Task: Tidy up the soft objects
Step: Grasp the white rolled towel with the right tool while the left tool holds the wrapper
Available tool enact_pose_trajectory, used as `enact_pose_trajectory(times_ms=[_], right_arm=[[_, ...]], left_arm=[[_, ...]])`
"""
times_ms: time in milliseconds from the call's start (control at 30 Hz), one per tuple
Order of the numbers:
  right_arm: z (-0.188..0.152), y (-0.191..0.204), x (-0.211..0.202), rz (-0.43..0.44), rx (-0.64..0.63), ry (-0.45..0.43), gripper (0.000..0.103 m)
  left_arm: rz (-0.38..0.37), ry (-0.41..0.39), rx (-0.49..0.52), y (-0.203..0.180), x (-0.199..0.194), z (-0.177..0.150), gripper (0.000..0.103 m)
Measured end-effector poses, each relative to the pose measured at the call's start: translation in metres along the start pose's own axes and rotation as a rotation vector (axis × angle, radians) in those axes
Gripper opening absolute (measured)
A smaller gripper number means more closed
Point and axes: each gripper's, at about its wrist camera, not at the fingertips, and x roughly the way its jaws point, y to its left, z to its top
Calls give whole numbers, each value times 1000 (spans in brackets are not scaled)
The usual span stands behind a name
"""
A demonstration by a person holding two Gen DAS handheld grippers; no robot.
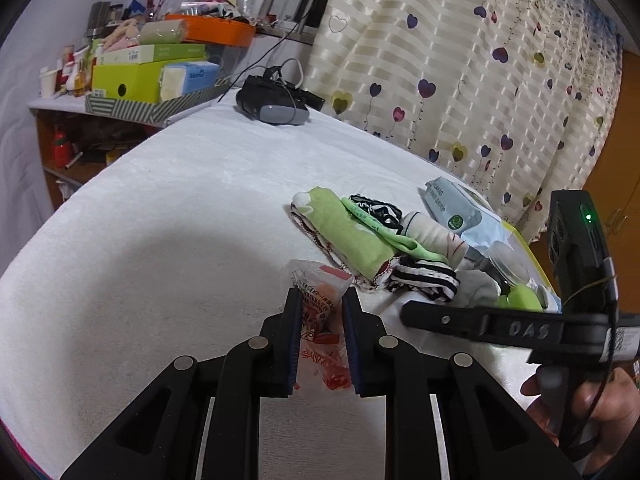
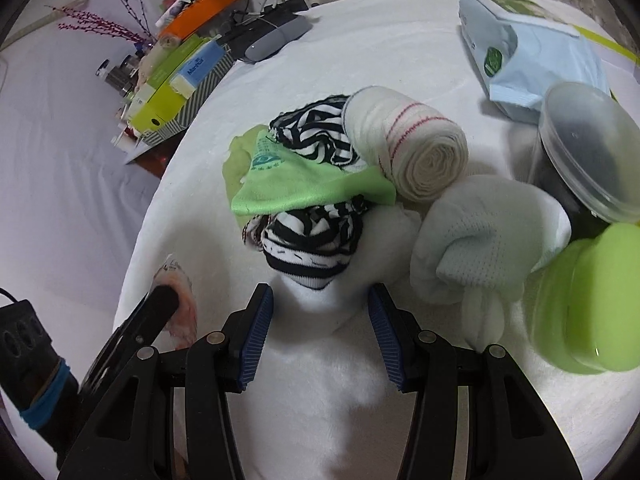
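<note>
Two tongs are at work, and each is at a different stage. My left tongs point(image 1: 322, 316) are closed on a crinkly clear packet with red print point(image 1: 320, 312), held just above the white bed cover point(image 1: 180, 208) beside the heap of soft things. My right tongs point(image 2: 320, 316) stand wide and hold nothing, their blue pads either side of the black-and-white striped sock point(image 2: 308, 240) at the near edge of the heap. I judge the step in hand to be sorting: the packet has been lifted clear and wants a place of its own, while the next move for my right tongs is to ease forward and close on the striped sock without dragging the green cloth point(image 2: 304, 184) that lies over it. The rolled bandage point(image 2: 404, 144) leans on that cloth and could roll. A white sock bundle point(image 2: 480, 248) lies just beside. As for containers, a dark jar with a clear lid point(image 2: 592, 152) and a green-lidded jar point(image 2: 592, 304) stand at the right; what they hold I cannot tell. A pale blue pouch point(image 2: 536, 60) lies behind them, closed.
</note>
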Motion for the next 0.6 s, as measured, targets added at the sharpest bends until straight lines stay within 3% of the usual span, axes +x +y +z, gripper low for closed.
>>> enact_pose_trajectory(times_ms=[67, 100, 200, 433, 600], right_arm=[[-1, 5, 1, -29, -43, -8, 45], [-1, 5, 1, -23, -59, -10, 34], [-4, 1, -3, 13, -80, -10, 24], [-25, 0, -23, 74, -150, -8, 19], [-38, -2, -50, 99, -193, -59, 19]], left_arm=[[-2, 1, 1, -1, 0, 0, 19], [-3, 2, 3, -2, 0, 0, 19], [-7, 5, 10, -6, -2, -2, 19], [-15, 5, 30, -21, -12, -7, 19], [-34, 11, 59, -40, -18, -13, 19]])
